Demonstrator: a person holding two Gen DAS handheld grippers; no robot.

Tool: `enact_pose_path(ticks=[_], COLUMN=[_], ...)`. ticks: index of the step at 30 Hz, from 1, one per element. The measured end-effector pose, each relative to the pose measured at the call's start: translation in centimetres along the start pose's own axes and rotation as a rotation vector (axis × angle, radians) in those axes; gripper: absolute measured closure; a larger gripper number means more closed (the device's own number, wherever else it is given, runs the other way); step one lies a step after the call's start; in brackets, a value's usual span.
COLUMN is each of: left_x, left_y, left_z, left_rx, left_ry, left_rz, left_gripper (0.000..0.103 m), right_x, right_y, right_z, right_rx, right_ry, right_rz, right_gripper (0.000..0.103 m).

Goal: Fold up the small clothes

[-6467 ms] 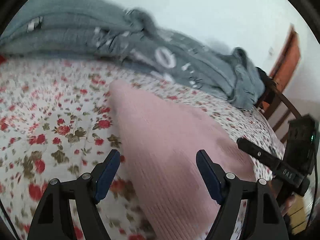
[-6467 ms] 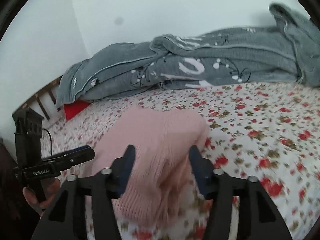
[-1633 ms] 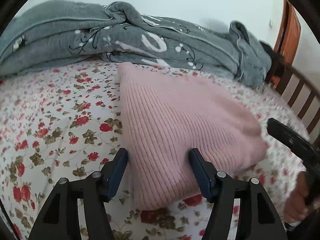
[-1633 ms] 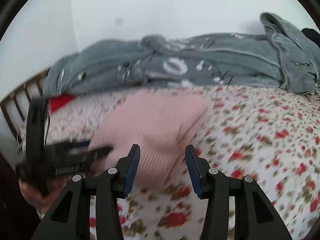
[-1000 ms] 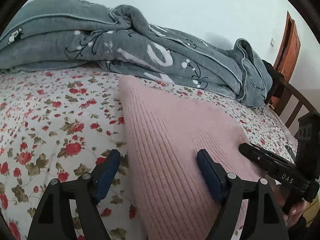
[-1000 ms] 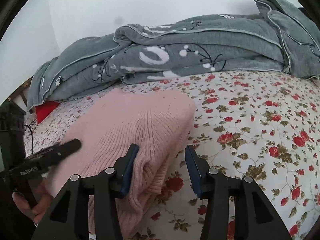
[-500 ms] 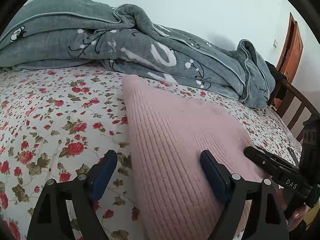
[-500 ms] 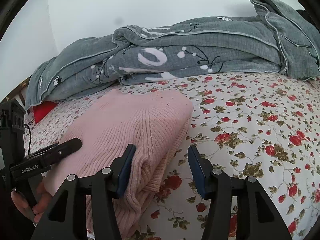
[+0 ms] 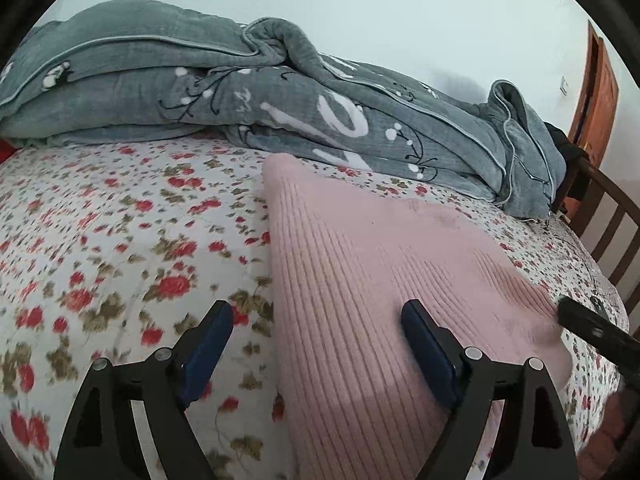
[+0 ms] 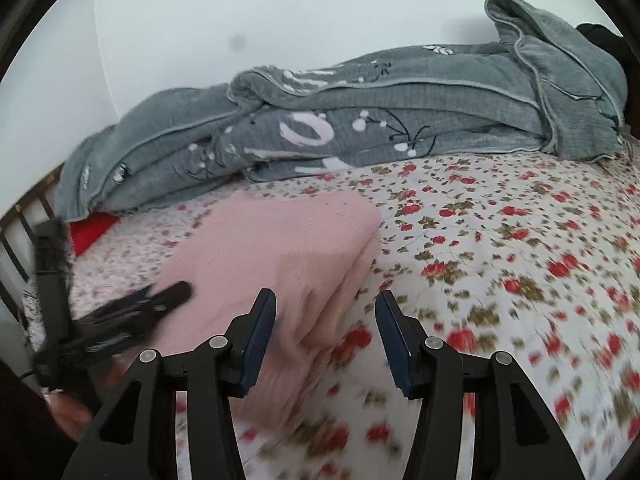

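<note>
A folded pink ribbed sweater (image 9: 380,260) lies flat on the flowered bed sheet (image 9: 120,240). My left gripper (image 9: 316,340) hovers over the sweater's near left edge with its jaws wide apart; the right pad (image 9: 424,352) is above the knit, the left one over the sheet, neither pressing. In the right wrist view the sweater (image 10: 280,248) shows its stacked folded edge, which runs between the pads of my right gripper (image 10: 326,332). That gripper is open and grips nothing. Each gripper shows in the other's view: the right (image 9: 592,328), and the left (image 10: 132,308), blurred.
A rumpled grey quilt (image 9: 280,100) lies heaped along the wall at the back of the bed. A wooden bed rail (image 9: 612,220) and a brown door (image 9: 596,92) stand at the right. A red thing (image 10: 94,232) peeks from under the quilt's left end.
The left jaws have spread a little wider over the sweater's edge. My right gripper has drawn back and up from the sweater, its jaws slightly wider. The sweater has stayed put.
</note>
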State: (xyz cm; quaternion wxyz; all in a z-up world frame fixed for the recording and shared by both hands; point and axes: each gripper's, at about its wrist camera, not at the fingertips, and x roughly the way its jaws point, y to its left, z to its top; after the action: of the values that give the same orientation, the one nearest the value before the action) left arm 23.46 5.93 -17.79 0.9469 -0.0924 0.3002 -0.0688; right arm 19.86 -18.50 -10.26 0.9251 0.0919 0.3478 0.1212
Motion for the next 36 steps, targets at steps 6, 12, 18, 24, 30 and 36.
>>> enact_pose_path(ticks=[6,12,18,24,30,36], left_x=[-4.9,-12.5,-19.2,-22.1,-23.0,-22.7], left_y=[-1.6,-5.1,-6.1,-7.0,-9.5,-10.7], left_z=[-1.9,-3.6,-3.4,-2.4,-2.5,-2.5], left_rx=[-0.009,0.024,-0.035,-0.029,0.048,0.067], left_ry=[0.022,-0.009,-0.014,-0.004,-0.03,-0.033], left_rz=[-0.021,0.049,0.084,0.136,0.19,0.194], left_gripper=[0.02,0.02,0.019,0.019,0.019,0.019], right_x=[-6.3,-11.2,-16.6,-19.2,-20.0,-20.3], right_y=[0.9,1.8,2.9,3.3,2.7,2.7], right_z=[-0.7,-1.3,-2.4,-2.6,-2.4,-2.3], right_rx=[-0.068,-0.093,-0.12,-0.115,-0.095,-0.104], right_ry=[-0.01,0.04,0.017,-0.019,-0.018,-0.022], right_rz=[-0.048,-0.119,-0.126,-0.173,-0.195,-0.202], right_gripper=[0.041,0.038,0.009,0.003,0.003,0.003])
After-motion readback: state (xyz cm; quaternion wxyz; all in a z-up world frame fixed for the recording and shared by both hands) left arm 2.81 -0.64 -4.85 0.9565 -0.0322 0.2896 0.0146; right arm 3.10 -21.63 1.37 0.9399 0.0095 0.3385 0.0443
